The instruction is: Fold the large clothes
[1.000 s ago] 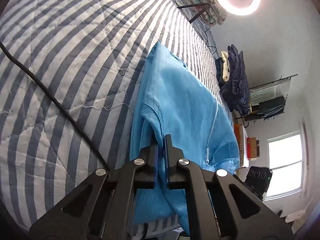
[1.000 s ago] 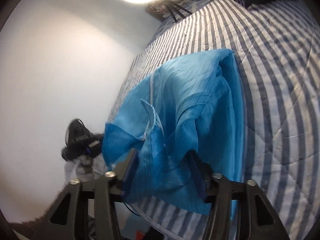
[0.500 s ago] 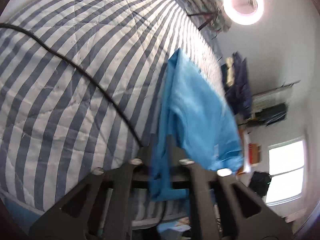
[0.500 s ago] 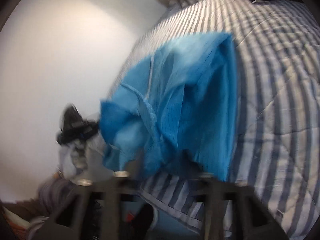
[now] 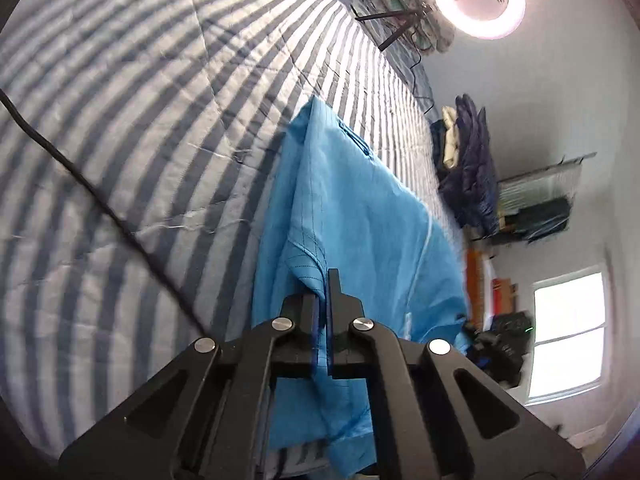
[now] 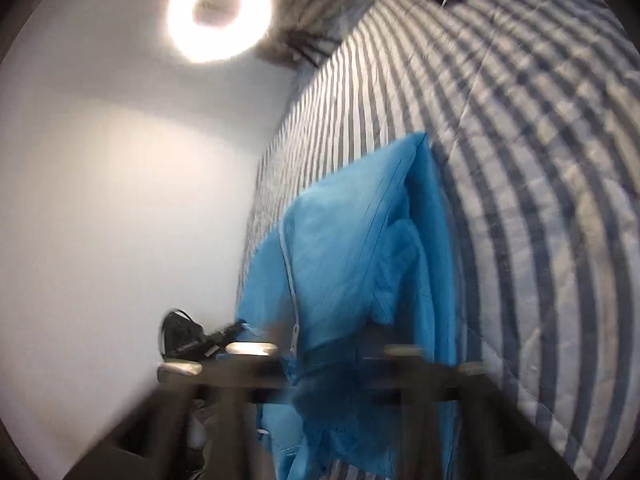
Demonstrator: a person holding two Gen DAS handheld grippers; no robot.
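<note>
The striped quilt (image 5: 168, 128) filled my view, and the blue garment (image 5: 352, 216) lay along its near edge. My left gripper (image 5: 326, 292) was pressed together on a fold of it. My right gripper (image 6: 328, 364) was blurred, jaws closing with blue cloth between them.

Both wrist cameras sit low and close over the striped quilt (image 5: 168, 128), each angled downward along its own fingers. Both views share the blue garment (image 5: 360, 216), the quilt and the ring light (image 6: 218, 10); the right view is motion-blurred.
</note>
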